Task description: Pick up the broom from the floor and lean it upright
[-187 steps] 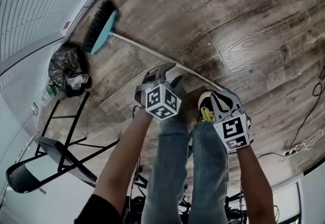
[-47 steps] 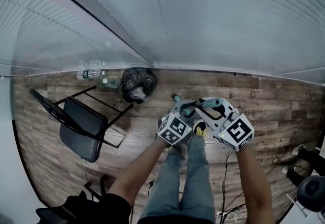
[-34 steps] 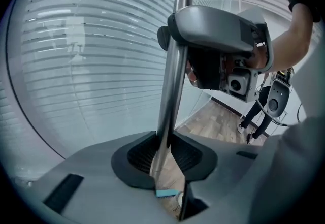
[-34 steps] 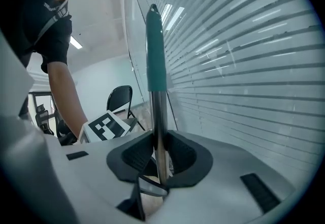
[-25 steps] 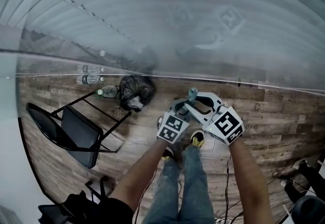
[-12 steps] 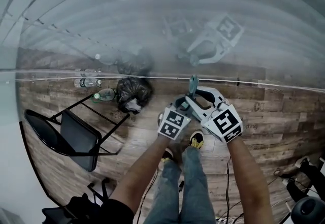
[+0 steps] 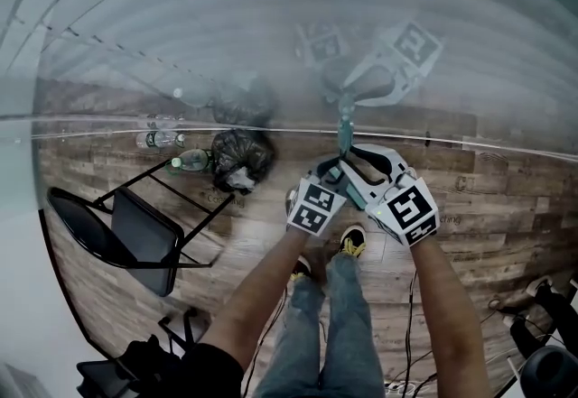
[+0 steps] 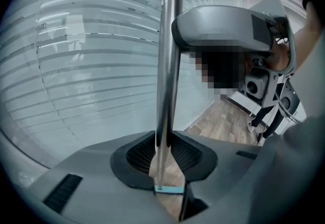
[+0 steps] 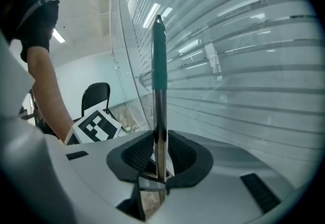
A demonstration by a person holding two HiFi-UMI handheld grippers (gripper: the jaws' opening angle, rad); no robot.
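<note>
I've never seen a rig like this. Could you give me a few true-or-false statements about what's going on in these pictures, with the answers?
1. The left gripper and the right gripper are both clamped on the broom handle. True.
2. The broom handle lies flat on the floor. False: it stands upright between the jaws, close to the striped glass wall.
3. A black folding chair stands to the person's left. True.
4. The black bag sits on the chair's seat. False: it is on the floor by the glass wall, beside some bottles.
5. The grip at the top of the handle is red. False: it is teal.
</note>
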